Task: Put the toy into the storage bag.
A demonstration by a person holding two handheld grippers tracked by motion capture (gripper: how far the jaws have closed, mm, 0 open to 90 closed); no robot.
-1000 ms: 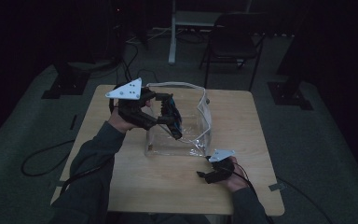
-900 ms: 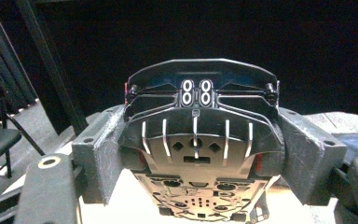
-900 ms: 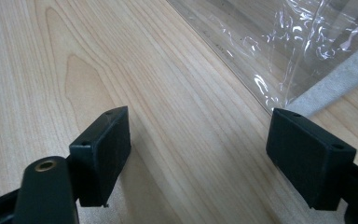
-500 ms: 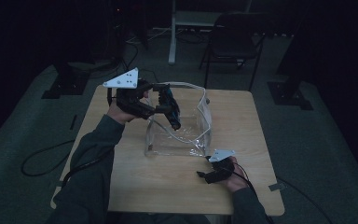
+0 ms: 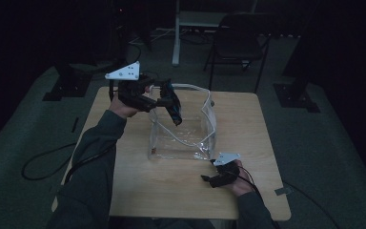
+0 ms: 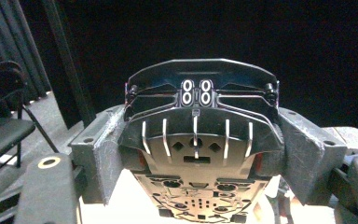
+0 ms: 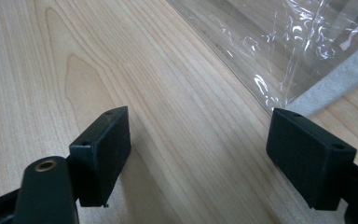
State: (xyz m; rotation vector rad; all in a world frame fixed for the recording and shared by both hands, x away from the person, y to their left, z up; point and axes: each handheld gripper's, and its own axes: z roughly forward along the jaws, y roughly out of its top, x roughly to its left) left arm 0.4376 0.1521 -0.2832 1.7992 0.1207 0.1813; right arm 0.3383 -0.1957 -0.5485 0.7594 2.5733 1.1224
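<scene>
High view shows the left hand-held gripper (image 5: 164, 101) raised over the far-left part of the worktop (image 5: 138, 191), its jaws clamped on the two sides of a dark, flat plastic part (image 5: 174, 107) that hangs with its long axis slanting down toward the open mouth of a clear plastic bag (image 5: 183, 138). The bag stands just beside and below the part, toward the worktop's middle, so the left hand is by far the nearer one for lowering it in, and the part's lower end already points at the opening. In the left gripper view the same part (image 6: 200, 140) sits squeezed between the padded jaws, its ribbed face toward the camera. The right hand-held gripper (image 5: 208, 179) rests near the near-right edge, jaws spread wide with nothing between them, close to the bag's near corner (image 7: 279, 60) but apart from it. I judge the bag's limp upper rim to be the likeliest thing to snag the part.
</scene>
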